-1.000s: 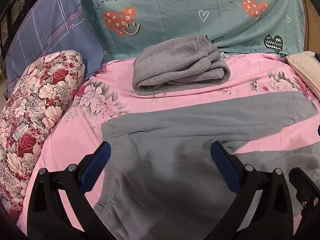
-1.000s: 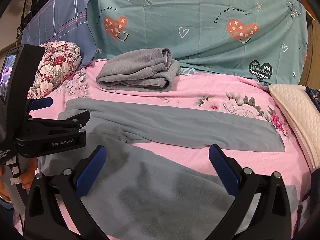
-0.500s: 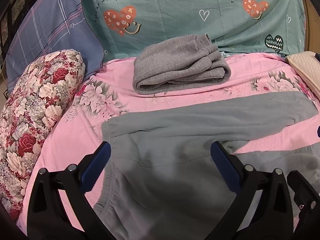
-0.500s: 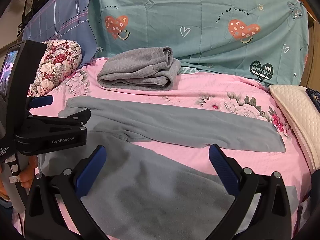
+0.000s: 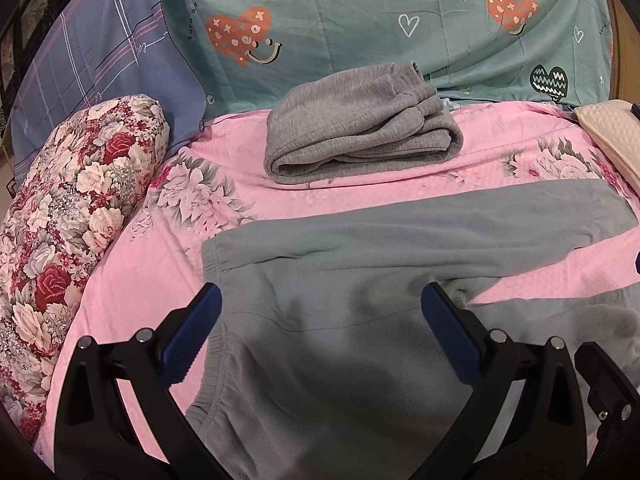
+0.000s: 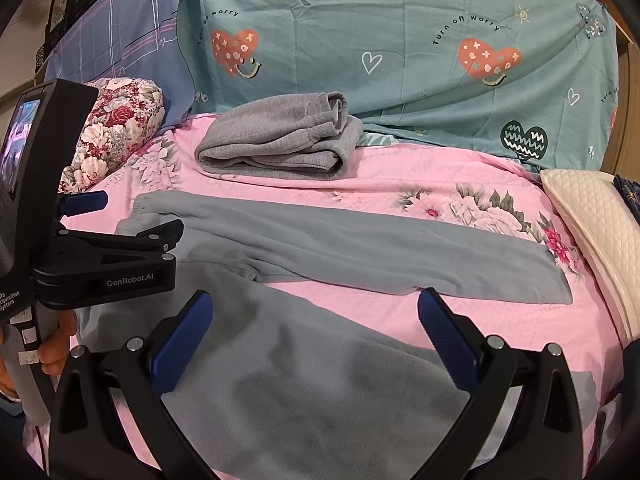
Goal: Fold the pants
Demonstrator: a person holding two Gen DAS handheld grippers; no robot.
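Blue-grey fleece pants (image 5: 340,320) lie spread flat on the pink floral bed sheet (image 5: 360,196), waistband at the left, two legs running right. In the right wrist view the pants (image 6: 320,240) show both legs apart. My left gripper (image 5: 318,320) is open and empty, hovering over the waist and crotch area. My right gripper (image 6: 314,328) is open and empty, over the near leg. The left gripper also shows in the right wrist view (image 6: 120,220), by the waistband.
A folded grey pair of pants (image 5: 360,124) sits at the back by the teal heart-print cover (image 5: 360,20). A floral pillow (image 5: 72,216) lies at the left. A cream quilted pillow (image 6: 592,216) lies at the right edge.
Both grippers stay open and drifted only slightly; the view has crept a little nearer the pants. Nothing has been gripped.
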